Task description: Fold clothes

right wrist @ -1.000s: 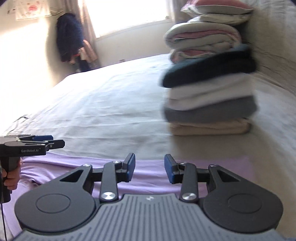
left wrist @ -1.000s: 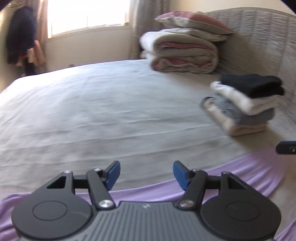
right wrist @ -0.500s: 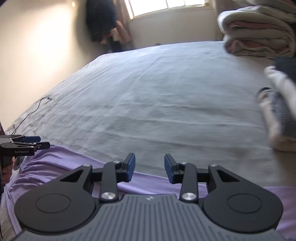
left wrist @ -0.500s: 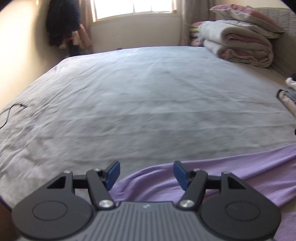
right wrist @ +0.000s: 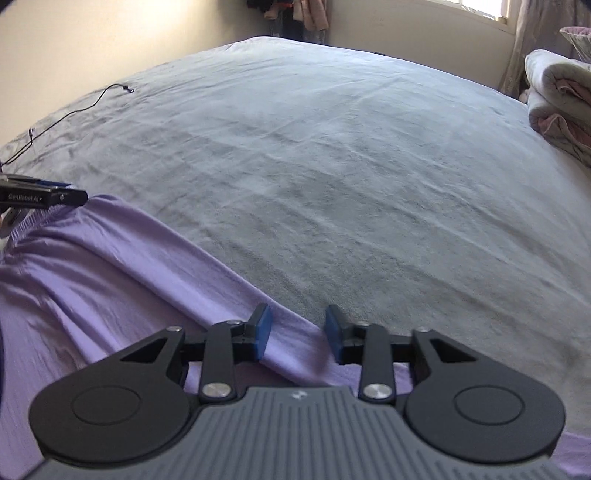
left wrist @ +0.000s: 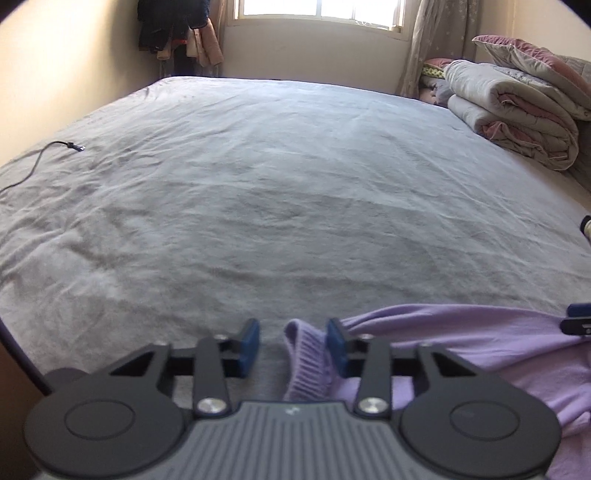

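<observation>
On the near edge of a wide grey bed [left wrist: 295,192] lies a lilac garment [right wrist: 92,280], spread flat along the side closest to the cameras. Over its ribbed hem sits the left gripper [left wrist: 291,345], its jaws closing with a fold of that hem standing between them, against the right-hand blue pad [left wrist: 337,347] (the other pad is clear of the cloth). Further along the same edge the right gripper [right wrist: 297,332] is closing too, with the garment's edge running between its fingers and neither pad pressing on it. A black cable [left wrist: 33,166] trails across the far left of the bed, and folded quilts [left wrist: 517,110] are stacked at the right by the window [left wrist: 314,7].
</observation>
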`<control>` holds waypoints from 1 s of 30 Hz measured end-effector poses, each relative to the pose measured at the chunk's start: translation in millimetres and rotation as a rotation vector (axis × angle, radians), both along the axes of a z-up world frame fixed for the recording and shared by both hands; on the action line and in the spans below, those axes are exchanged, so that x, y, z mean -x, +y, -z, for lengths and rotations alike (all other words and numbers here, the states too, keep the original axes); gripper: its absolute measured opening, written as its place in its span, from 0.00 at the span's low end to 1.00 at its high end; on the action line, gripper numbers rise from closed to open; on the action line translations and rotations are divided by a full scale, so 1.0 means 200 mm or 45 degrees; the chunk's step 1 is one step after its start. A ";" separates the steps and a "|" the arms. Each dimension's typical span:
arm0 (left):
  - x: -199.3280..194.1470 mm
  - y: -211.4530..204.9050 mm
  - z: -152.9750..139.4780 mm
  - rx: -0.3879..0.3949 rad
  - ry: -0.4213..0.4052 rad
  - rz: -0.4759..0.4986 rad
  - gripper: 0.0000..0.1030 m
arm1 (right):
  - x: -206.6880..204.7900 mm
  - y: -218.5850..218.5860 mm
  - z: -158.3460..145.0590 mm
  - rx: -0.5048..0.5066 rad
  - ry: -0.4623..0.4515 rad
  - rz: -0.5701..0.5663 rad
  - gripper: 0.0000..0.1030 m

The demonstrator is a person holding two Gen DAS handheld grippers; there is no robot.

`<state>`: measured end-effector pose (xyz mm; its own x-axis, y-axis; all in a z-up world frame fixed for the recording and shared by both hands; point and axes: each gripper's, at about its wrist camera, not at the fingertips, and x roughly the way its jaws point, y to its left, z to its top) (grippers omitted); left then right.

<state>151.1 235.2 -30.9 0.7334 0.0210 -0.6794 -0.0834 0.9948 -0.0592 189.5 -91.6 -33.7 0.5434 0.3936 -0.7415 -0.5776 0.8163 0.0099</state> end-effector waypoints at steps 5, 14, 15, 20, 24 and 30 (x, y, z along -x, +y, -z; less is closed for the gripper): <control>0.01 -0.02 0.00 -0.031 -0.034 -0.067 0.18 | 0.01 0.06 -0.01 0.086 -0.046 -0.019 0.01; 0.01 0.01 0.00 -0.074 -0.141 -0.198 0.11 | -0.16 0.10 -0.05 0.077 -0.140 0.067 0.00; 0.01 0.01 0.00 -0.086 -0.154 -0.205 0.11 | -0.18 0.11 -0.05 0.072 -0.146 0.072 0.01; -0.03 -0.02 0.03 -0.158 -0.153 -0.201 0.11 | -0.23 0.15 0.02 0.071 -0.147 0.079 0.00; -0.05 -0.06 0.09 -0.241 -0.134 -0.196 0.15 | -0.22 0.16 0.06 0.059 -0.179 0.099 0.03; -0.05 -0.10 0.04 -0.303 -0.106 -0.183 0.36 | -0.20 0.06 0.00 -0.031 -0.115 0.143 0.30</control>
